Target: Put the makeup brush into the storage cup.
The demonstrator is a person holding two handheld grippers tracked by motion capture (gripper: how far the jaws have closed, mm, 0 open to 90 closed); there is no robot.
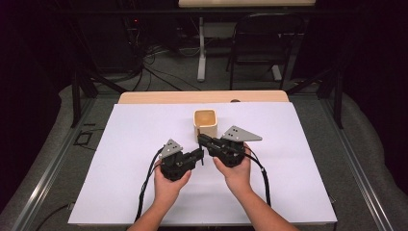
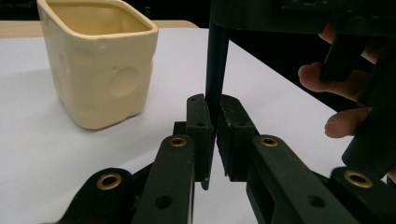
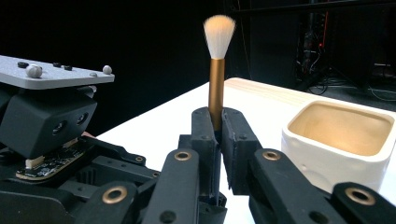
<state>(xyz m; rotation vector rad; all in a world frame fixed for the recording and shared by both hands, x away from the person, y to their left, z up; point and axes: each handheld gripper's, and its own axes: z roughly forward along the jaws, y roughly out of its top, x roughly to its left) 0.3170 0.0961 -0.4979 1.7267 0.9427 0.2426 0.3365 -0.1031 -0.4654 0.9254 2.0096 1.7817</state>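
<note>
A make-up brush (image 3: pixel 216 84) with a white tuft and a gold collar stands upright between the jaws of my right gripper (image 3: pixel 215 119), which is shut on it just below the collar. Lower down, my left gripper (image 2: pixel 215 112) is shut on the brush's black handle (image 2: pixel 216 60). In the high view the left gripper (image 1: pixel 199 155) and the right gripper (image 1: pixel 202 139) meet tip to tip at the middle of the white sheet. Just behind them stands a cream square cup (image 1: pixel 205 124), open and upright. It is also seen as the cup (image 2: pixel 100 60) and the cup (image 3: pixel 343 140).
The white sheet (image 1: pixel 134 144) covers a wooden table (image 1: pixel 159 97). Cables trail from both grippers toward the near edge. Behind the table stand a black chair (image 1: pixel 264 43) and a table leg (image 1: pixel 201 53) on a dark floor.
</note>
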